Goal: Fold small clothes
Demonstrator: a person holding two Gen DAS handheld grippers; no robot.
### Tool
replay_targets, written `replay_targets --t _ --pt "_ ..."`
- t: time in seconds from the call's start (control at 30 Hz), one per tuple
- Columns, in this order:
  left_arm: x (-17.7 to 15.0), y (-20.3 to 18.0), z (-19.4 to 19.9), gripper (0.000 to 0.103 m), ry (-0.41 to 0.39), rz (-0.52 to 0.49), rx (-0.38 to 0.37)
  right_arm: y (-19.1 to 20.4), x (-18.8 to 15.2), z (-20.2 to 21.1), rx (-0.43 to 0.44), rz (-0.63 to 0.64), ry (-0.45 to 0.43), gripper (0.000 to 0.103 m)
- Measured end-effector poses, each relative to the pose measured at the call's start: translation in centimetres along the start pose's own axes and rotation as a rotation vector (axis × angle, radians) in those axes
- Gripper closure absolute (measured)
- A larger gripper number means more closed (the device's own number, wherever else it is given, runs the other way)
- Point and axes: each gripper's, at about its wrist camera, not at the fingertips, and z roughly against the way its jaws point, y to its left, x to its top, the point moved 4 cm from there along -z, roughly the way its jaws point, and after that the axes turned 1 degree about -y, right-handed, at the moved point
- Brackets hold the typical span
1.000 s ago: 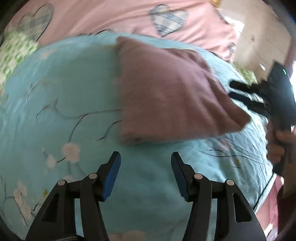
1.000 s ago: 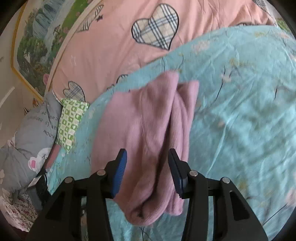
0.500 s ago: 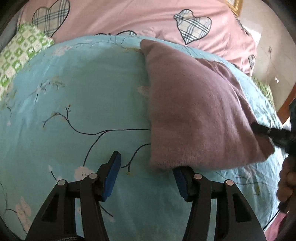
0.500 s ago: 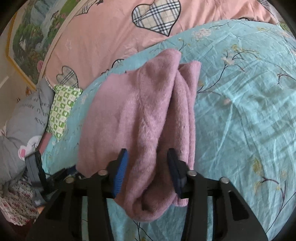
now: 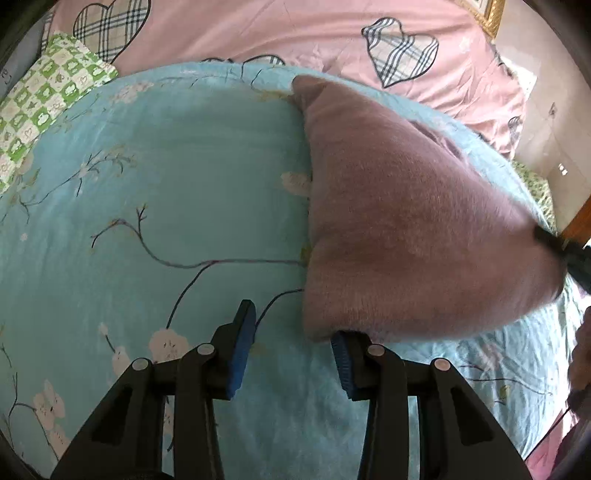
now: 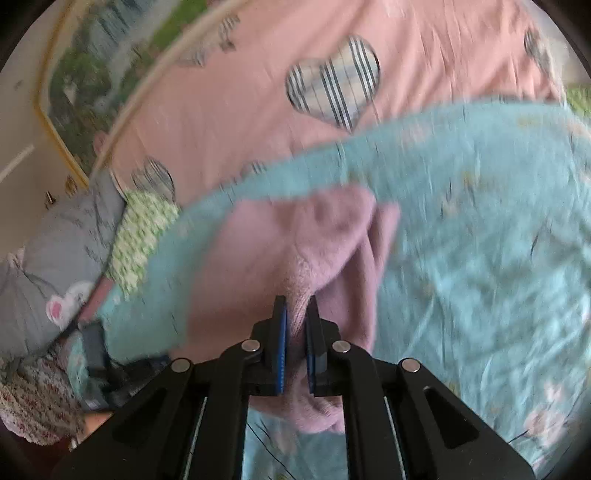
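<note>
A folded mauve fuzzy garment (image 5: pixel 406 229) lies on the light blue floral bedsheet (image 5: pixel 166 184). My left gripper (image 5: pixel 291 347) is open; its right finger is tucked under the garment's near corner and the left finger stands clear on the sheet. My right gripper (image 6: pixel 295 325) is shut on a pinched ridge of the garment (image 6: pixel 295 254) at its near end and lifts it a little. In the left wrist view the right gripper (image 5: pixel 554 240) shows as a dark tip at the garment's right corner.
A pink quilt with plaid hearts (image 5: pixel 295 33) lies behind the blue sheet. A green checked cloth (image 5: pixel 40 96) sits at the far left. A grey pillow (image 6: pixel 55 251) and a framed picture (image 6: pixel 92 66) show at the left in the right wrist view.
My right gripper closed on the garment's ridge and is moving, blurring its view. My left gripper moved forward until its right finger slid under the garment's corner.
</note>
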Motion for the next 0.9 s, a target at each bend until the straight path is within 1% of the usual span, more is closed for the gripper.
replay_targets --t 0.03,0.1,0.17,0.2,0.27,0.3,0.37,0.4,0.43,0.47,0.5,0.53,0.57,0.6,0.63,0.7,0.73,0.77,0.83,0.9 --pt "-0.2 0.2 -0.1 0.063 0.01 0.006 -0.001 -0.9 -1.4 -1.2 -0.024 -0.004 0.044 0.094" --pt "-0.5 0.7 -0.2 0.063 0.022 0.017 -0.018 -2.0 -3.3 -2.8 -0.062 -0.003 0.088 0.094" --pt "-0.8 0.7 -0.1 0.062 0.034 -0.006 -0.029 -3.3 -4.5 -3.5 -0.067 -0.03 0.079 0.094" --pt "-0.9 0.6 0.0 0.062 0.037 -0.021 -0.027 -3.8 -4.4 -3.3 -0.061 -0.055 0.06 0.094" --pt "-1.3 0.4 0.4 0.064 0.053 -0.059 -0.036 -3.8 -3.8 -3.3 -0.07 -0.064 0.052 0.094" --pt "-1.4 0.2 0.7 0.065 0.064 -0.069 -0.061 -3.6 -3.5 -3.4 -0.077 -0.057 0.051 0.093" --pt "-1.4 0.2 1.7 0.064 0.082 -0.07 -0.146 -3.2 -3.1 -3.6 -0.073 -0.048 0.067 0.091" --pt "-1.3 0.2 2.4 0.063 0.078 -0.067 -0.188 -2.8 -2.8 -3.5 -0.069 -0.039 0.077 0.09" --pt "-1.0 0.3 3.3 0.062 0.064 -0.066 -0.228 -2.6 -2.6 -3.2 -0.07 -0.037 0.073 0.086" --pt "-0.8 0.3 4.0 0.058 0.052 -0.067 -0.251 -2.3 -2.4 -3.0 -0.073 -0.039 0.064 0.084" --pt "-0.1 0.6 4.6 0.053 0.039 -0.065 -0.269 -2.2 -2.2 -2.6 -0.077 -0.045 0.049 0.076" --pt "0.5 0.8 4.7 0.04 0.03 -0.059 -0.268 -2.3 -1.8 -2.1 -0.08 -0.06 0.027 0.06" --pt "1.1 0.9 4.6 0.029 0.024 -0.046 -0.267 -2.6 -1.4 -1.8 -0.077 -0.075 0.01 0.042" --pt "2.0 1.0 4.3 0.026 0.021 -0.024 -0.271 -2.8 -0.8 -1.8 -0.071 -0.098 -0.007 0.036" --pt "2.9 1.0 3.7 0.024 0.03 0.002 -0.283 -2.9 -0.3 -2.2 -0.065 -0.112 -0.013 0.034" --pt "4.4 0.6 2.4 0.024 0.053 0.029 -0.327 -3.1 0.5 -3.1 -0.055 -0.13 -0.006 0.034" --pt "5.3 0.3 1.5 0.024 0.07 0.048 -0.328 -3.3 0.9 -3.9 -0.041 -0.141 0.002 0.034" --pt "6.0 0.4 1.1 0.024 0.074 0.053 -0.328 -3.6 1.2 -4.4 -0.031 -0.148 0.01 0.034" --pt "7.5 -0.2 -0.3 0.024 0.082 0.047 -0.351 -4.2 1.7 -6.1 -0.025 -0.167 0.046 0.034" --pt "8.5 -0.9 -1.9 0.023 0.1 0.038 -0.344 -4.7 2.1 -7.0 -0.016 -0.179 0.066 0.034"
